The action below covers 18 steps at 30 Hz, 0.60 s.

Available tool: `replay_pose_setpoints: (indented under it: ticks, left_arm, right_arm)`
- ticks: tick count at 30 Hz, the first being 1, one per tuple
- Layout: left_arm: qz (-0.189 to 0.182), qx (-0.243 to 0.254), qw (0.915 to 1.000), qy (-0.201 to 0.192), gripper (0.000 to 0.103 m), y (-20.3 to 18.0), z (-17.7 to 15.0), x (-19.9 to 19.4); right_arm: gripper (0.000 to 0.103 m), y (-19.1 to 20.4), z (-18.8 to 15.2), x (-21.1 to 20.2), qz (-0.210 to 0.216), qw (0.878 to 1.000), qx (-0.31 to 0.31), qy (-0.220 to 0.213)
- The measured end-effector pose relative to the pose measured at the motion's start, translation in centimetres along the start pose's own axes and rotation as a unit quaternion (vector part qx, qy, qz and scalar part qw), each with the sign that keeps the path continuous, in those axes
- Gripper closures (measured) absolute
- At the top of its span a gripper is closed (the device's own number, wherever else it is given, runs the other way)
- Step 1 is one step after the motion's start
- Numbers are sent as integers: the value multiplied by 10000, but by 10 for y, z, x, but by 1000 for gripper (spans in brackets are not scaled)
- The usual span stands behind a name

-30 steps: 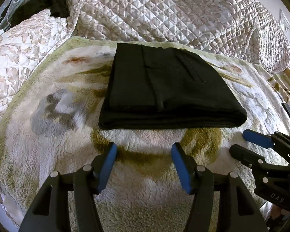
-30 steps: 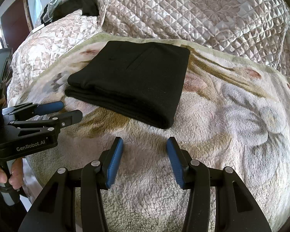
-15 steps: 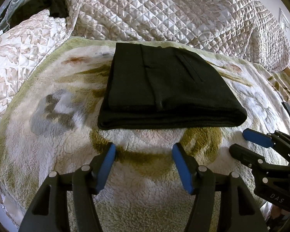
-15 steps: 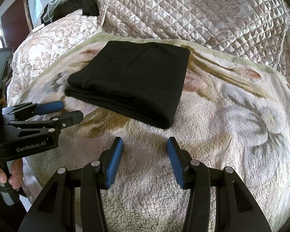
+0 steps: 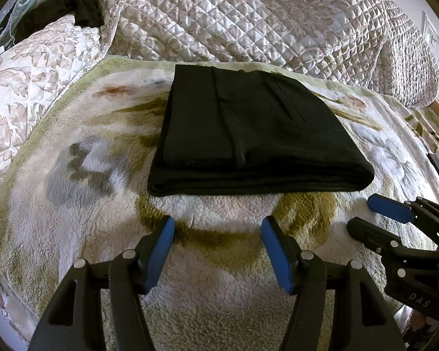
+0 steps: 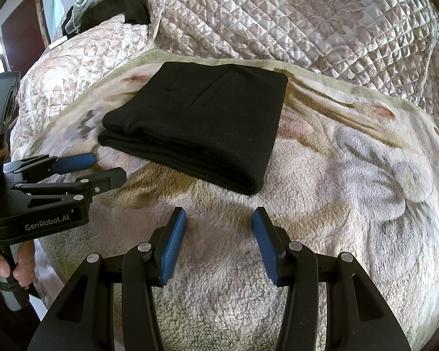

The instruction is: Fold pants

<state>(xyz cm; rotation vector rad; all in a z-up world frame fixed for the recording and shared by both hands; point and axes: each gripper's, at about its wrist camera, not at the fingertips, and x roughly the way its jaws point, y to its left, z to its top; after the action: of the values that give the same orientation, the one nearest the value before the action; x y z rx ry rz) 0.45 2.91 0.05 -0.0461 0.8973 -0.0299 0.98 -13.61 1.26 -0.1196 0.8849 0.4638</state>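
Black pants (image 5: 248, 134) folded into a compact stack, lying toward the far edge of the fleece blanket (image 5: 219, 307).

My left gripper (image 5: 218, 228) and right gripper (image 6: 219, 216) hover just short of the stack's near fold, both with jaws spread, holding nothing. Quilted bedspread (image 5: 263, 14) lies beyond.

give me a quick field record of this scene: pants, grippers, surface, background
pants: black, folded into a compact rectangle, lying flat, layered edge toward the grippers
left gripper: open, holding nothing, apart from the pants, above the blanket
right gripper: open, holding nothing, near the pants' front corner, not touching
surface: fleece blanket with a floral print
background: quilt behind the blanket; dark clothes piled far left
task state: pants look fully folded
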Motion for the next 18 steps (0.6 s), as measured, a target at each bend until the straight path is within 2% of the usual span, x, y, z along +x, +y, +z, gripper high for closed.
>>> replay_pose_setpoints:
  ticks: [18]
  left_arm:
    - [4,1,10000,0,37,-1,0,0]
  right_arm:
    - [55,0,0,0,-1,10000,-1,-6]
